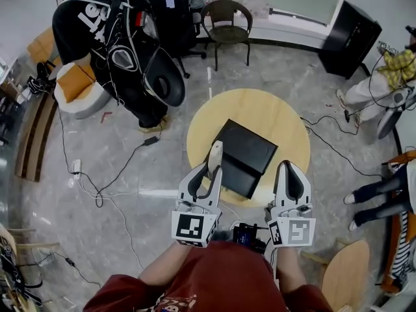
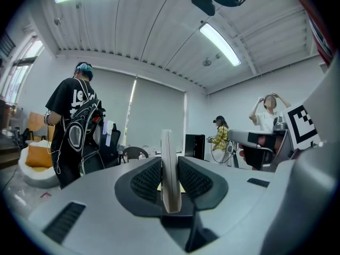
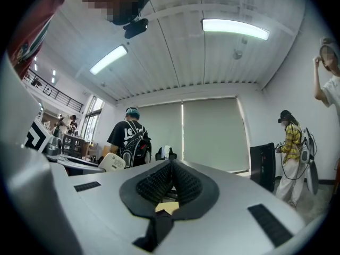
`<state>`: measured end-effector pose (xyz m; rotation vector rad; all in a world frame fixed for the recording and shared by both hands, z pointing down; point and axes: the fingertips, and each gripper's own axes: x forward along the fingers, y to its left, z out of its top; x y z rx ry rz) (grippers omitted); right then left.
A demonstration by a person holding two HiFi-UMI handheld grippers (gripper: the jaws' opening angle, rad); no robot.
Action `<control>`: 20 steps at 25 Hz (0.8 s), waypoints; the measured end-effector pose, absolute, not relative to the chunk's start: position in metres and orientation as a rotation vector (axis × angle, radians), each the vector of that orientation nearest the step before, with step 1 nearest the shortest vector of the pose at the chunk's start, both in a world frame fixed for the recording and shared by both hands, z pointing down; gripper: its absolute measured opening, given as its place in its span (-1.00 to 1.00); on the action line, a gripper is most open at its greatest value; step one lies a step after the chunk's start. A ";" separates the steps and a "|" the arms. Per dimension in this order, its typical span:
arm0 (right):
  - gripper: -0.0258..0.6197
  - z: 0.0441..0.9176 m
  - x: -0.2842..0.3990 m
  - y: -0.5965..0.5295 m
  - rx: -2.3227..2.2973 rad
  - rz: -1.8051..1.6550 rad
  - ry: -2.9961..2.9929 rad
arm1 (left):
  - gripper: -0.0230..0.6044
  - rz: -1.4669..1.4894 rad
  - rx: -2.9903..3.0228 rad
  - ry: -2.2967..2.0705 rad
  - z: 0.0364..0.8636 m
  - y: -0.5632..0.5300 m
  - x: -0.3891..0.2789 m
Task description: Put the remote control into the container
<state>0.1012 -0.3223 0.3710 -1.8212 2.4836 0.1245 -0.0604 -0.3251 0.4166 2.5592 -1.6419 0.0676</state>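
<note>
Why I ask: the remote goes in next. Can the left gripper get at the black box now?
Probably yes: the left gripper, shut on the remote, is at the edge of the box with nothing between them. Whether it is open, I cannot tell.

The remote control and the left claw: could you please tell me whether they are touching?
Touching. The left gripper view shows the remote control edge-on in the left claw, both ribbed pads pressed against its sides, no gap.

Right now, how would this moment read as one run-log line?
left gripper: shut on remote control | right gripper: shut, empty | container: on round table, remote control not yet inside
</note>
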 end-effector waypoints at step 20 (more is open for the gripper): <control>-0.84 0.385 0.116 -0.322 -1.856 0.093 2.454 | -0.58 0.490 2.379 -1.439 0.546 -0.353 -0.049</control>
